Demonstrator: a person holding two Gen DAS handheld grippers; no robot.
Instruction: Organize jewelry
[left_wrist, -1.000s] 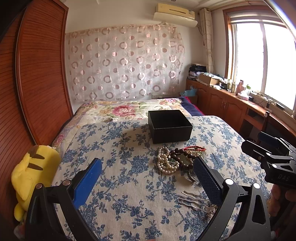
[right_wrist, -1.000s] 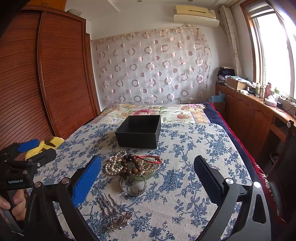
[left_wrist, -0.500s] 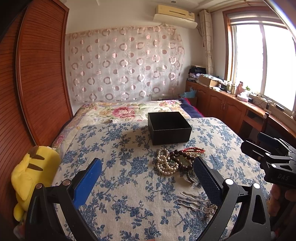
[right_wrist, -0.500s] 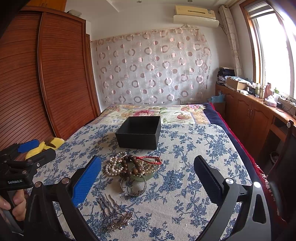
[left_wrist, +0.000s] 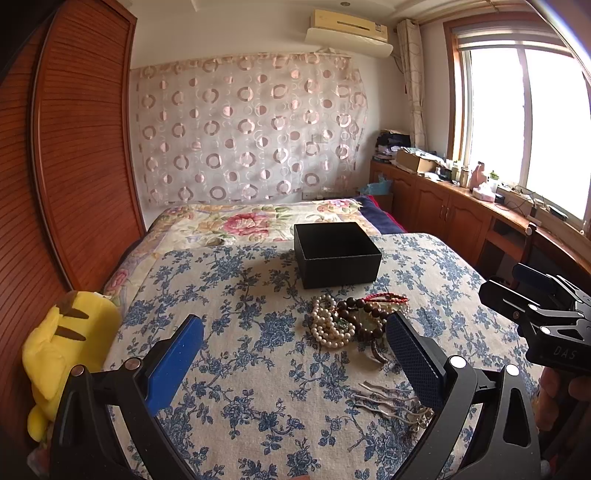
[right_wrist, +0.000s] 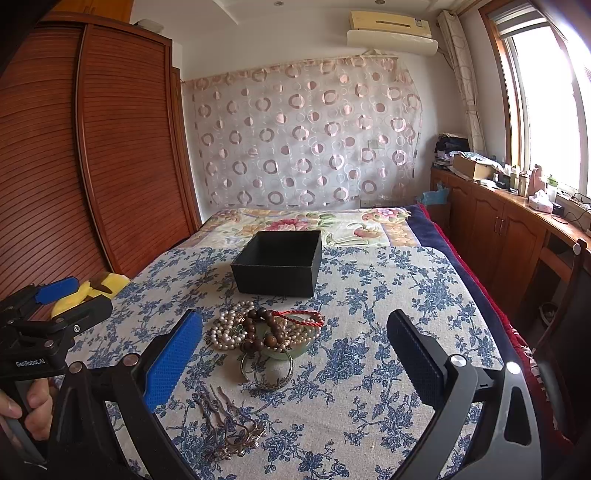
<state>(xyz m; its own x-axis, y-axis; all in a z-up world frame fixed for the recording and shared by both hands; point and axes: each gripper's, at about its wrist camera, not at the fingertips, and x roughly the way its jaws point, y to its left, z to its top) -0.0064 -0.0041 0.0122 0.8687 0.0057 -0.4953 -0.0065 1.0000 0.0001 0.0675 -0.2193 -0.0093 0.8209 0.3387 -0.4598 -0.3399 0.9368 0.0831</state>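
Two handheld grippers hover over a bed, both with jaws spread wide and nothing between them. Left gripper (left_wrist: 293, 349): blue pads, above the blue-floral cream bedspread (left_wrist: 236, 369), with the jewelry heap just inside its right finger. Right gripper (right_wrist: 293, 349): same build, heap between its fingers and nearer the left one.

Jewelry sits mid-bed in one tangled pile: white pearl strand (right_wrist: 225, 328), dark brown wooden bead bracelet (right_wrist: 264, 332), red cord bracelet (right_wrist: 299, 315), pale green jade bangle (right_wrist: 291, 350) underneath, silver metal bangles (right_wrist: 267, 373) touching the near edge. Metal hair combs (right_wrist: 225, 424) lie apart from the pile, closer to the cameras. Open black square box (right_wrist: 279, 262) stands upright just beyond the heap; its inside is dark, contents cannot be told.

Room: a pink-and-cream floral quilt (left_wrist: 255, 221) covers the bed head. Sheer curtain with circle pattern (left_wrist: 247, 133) hangs across the far wall, a wall air conditioner (left_wrist: 349, 27) above it. Slatted reddish wooden wardrobe (right_wrist: 122, 147) on the left. Bright window (left_wrist: 517, 125) on the right over a cluttered wooden cabinet counter (left_wrist: 443, 195). Yellow plush toy (left_wrist: 62, 347) lies at the bed's left edge.
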